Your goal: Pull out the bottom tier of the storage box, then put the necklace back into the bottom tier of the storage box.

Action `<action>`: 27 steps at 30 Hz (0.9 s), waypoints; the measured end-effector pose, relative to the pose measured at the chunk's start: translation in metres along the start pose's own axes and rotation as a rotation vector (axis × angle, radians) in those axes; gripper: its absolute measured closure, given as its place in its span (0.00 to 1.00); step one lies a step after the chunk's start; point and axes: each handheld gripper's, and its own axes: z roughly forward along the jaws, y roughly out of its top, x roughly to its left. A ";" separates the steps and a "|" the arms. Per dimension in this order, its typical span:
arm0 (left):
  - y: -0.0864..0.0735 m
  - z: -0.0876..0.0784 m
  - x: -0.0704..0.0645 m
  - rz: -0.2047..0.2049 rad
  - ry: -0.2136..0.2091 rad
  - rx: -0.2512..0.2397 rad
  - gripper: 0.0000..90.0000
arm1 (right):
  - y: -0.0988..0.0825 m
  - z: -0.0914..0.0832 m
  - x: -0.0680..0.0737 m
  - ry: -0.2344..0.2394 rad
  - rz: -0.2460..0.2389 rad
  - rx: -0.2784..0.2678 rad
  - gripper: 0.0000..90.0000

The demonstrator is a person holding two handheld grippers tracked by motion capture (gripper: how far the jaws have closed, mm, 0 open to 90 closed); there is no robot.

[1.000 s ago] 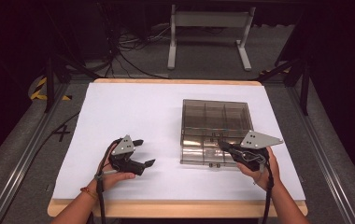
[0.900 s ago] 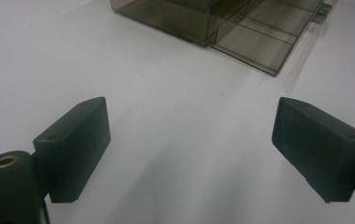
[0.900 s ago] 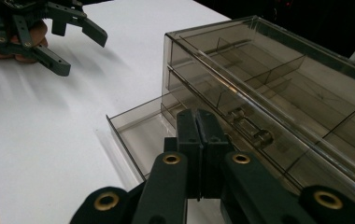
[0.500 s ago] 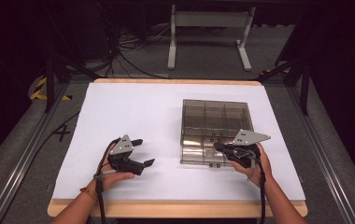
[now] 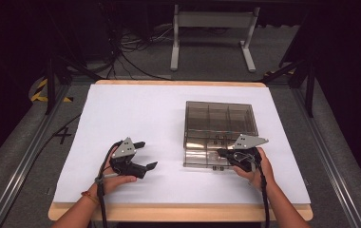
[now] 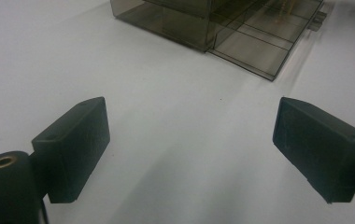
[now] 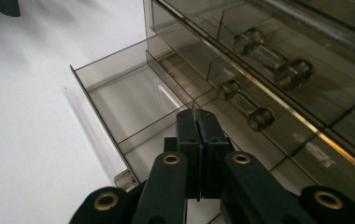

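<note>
One white counter (image 5: pixel 136 118) carries a smoky clear drawer box (image 5: pixel 220 124) right of centre. Right gripper (image 5: pixel 223 153) has fingers pressed together over its pulled-out drawer (image 7: pixel 133 100); left gripper (image 5: pixel 146 154) rests nearby, fingers spread.

A smoky, see-through brown-grey drawer box (image 5: pixel 220 128) stands on a plain white sheet (image 5: pixel 136 118) over a pale wood table (image 5: pixel 178 211), with both grippers black and grey-plated.
</note>
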 end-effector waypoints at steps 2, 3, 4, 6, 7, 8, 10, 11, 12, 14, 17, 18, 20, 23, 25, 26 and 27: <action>0.000 0.000 0.000 0.005 -0.001 0.004 0.13 | -0.001 0.003 0.000 0.000 0.009 0.018 1.00; 0.000 0.000 0.000 0.006 -0.001 0.004 0.13 | -0.002 0.004 0.000 -0.001 0.008 0.024 1.00; 0.000 0.000 0.000 0.006 -0.001 0.001 0.13 | -0.002 0.005 0.000 0.004 0.006 0.030 1.00; 0.000 0.000 0.000 0.003 0.000 -0.004 0.12 | -0.003 0.006 0.001 0.013 -0.004 0.055 1.00; 0.000 -0.001 0.000 0.004 0.003 -0.005 0.12 | -0.003 0.007 0.002 0.015 -0.010 0.067 0.99; 0.000 -0.001 0.000 0.003 0.005 -0.007 0.12 | -0.003 0.007 0.003 0.018 -0.013 0.076 0.97; -0.001 -0.001 -0.001 -0.002 0.003 -0.010 0.12 | -0.002 0.008 0.003 0.013 -0.007 0.081 0.93; 0.000 -0.001 -0.001 0.003 0.004 -0.008 0.12 | -0.001 0.007 0.003 0.014 -0.007 0.081 0.92; 0.000 -0.001 -0.001 0.008 0.002 -0.004 0.12 | -0.001 0.007 0.003 0.013 -0.007 0.078 0.91; 0.000 0.000 -0.001 0.008 0.001 -0.001 0.12 | -0.001 0.005 0.003 0.013 -0.003 0.069 0.88; 0.000 -0.001 -0.001 0.004 0.001 -0.007 0.12 | -0.001 -0.001 0.002 0.012 0.009 0.040 0.86; 0.000 -0.001 0.000 0.004 0.002 -0.008 0.12 | -0.001 -0.002 0.001 0.012 0.008 0.030 0.85; 0.000 0.000 -0.001 0.009 0.001 0.000 0.12 | 0.000 -0.005 0.001 0.008 0.009 0.021 0.84; 0.001 0.002 -0.003 0.028 0.009 0.020 0.12 | -0.001 -0.012 0.001 0.002 0.005 0.002 0.84; 0.001 0.002 -0.003 0.034 0.012 0.028 0.12 | -0.002 -0.020 0.002 -0.008 -0.003 -0.013 0.87; 0.001 0.003 -0.003 0.034 0.011 0.029 0.13 | -0.002 -0.023 0.002 -0.012 -0.005 -0.019 0.88; 0.001 0.003 -0.003 0.032 0.012 0.029 0.13 | -0.002 -0.028 0.003 -0.020 -0.003 -0.025 0.89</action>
